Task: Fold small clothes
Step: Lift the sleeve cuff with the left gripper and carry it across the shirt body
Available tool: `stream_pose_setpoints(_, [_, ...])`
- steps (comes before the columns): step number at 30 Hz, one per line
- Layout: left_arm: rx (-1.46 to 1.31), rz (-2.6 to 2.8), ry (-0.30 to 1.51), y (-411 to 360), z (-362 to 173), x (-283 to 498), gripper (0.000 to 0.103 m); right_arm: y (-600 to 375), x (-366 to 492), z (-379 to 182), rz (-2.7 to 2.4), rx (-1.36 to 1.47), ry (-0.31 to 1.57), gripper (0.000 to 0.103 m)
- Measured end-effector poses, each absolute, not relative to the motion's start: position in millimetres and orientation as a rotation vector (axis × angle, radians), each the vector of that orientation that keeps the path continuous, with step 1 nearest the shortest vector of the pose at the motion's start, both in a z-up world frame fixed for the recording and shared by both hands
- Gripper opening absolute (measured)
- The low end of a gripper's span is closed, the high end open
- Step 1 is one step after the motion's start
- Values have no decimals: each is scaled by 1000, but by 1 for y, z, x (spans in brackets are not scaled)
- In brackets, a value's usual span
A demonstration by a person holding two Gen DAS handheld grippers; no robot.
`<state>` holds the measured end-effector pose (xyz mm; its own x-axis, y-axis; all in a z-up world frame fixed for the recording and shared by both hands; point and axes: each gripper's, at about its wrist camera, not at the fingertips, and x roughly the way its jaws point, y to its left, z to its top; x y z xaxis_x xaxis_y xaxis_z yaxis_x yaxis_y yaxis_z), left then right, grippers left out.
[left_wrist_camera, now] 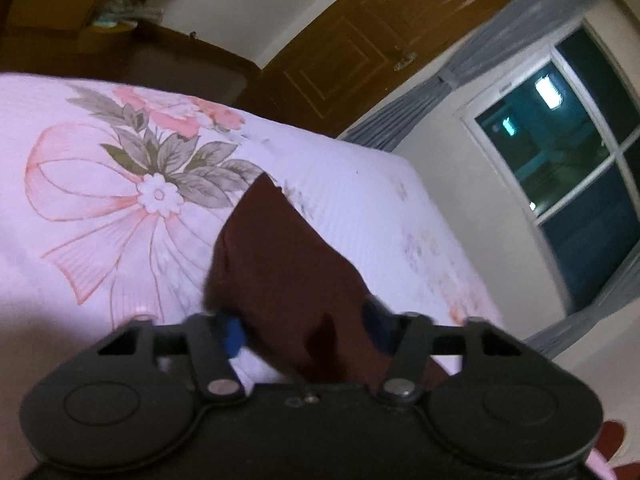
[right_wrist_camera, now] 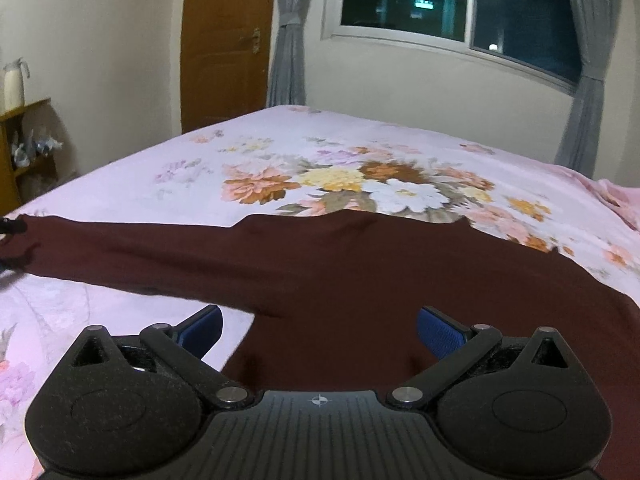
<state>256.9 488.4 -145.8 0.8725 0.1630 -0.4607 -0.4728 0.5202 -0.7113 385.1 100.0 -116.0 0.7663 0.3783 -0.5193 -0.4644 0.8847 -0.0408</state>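
A dark maroon garment lies spread on the bed, one long sleeve stretched to the left. My right gripper is open just above its near part, blue pads wide apart. In the left wrist view a maroon part of the garment runs out from between the blue pads of my left gripper, which is tilted and lifted above the bed. The jaws stand fairly wide around the cloth. The left gripper's tip shows at the sleeve's end in the right wrist view.
The bed has a pale pink floral sheet. Beyond it are a wooden door, a window with grey curtains and a wooden shelf with a jug at the left wall.
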Motion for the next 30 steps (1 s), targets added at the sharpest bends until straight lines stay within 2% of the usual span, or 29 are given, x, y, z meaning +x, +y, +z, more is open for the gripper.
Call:
stream_pose_setpoints(1, [-986, 378, 351, 493, -150, 255, 24, 104, 389, -119, 465, -175, 530, 103])
stream_pose_setpoints(2, [-1021, 371, 349, 498, -157, 256, 5, 108, 393, -121, 469, -177, 532, 103])
stream_pose_setpoints(8, [-1091, 313, 272, 508, -161, 245, 3, 125, 403, -136, 489, -213, 546, 103])
stream_pose_setpoints(13, [-1048, 297, 297, 513, -159, 251, 3, 139, 410, -152, 511, -270, 580, 102])
stream_pose_setpoints(14, [-1035, 291, 294, 513, -157, 251, 3, 141, 411, -155, 518, -281, 587, 100])
stream_pose_setpoints(15, [-1023, 286, 290, 512, -153, 252, 3, 143, 412, -157, 523, -292, 593, 71])
stream_pose_setpoints(16, [-1018, 281, 289, 514, -151, 256, 3, 145, 416, -160, 521, -297, 613, 62])
stream_pose_setpoints(25, [-994, 252, 271, 519, -127, 274, 3, 155, 432, -164, 511, -323, 618, 61])
stream_pose_setpoints(27, [-974, 250, 247, 516, -116, 277, 2, 151, 436, -164, 517, -291, 630, 43])
stream_pose_setpoints(30, [-939, 201, 176, 504, -87, 286, 2, 146, 441, -165, 515, -252, 643, 37])
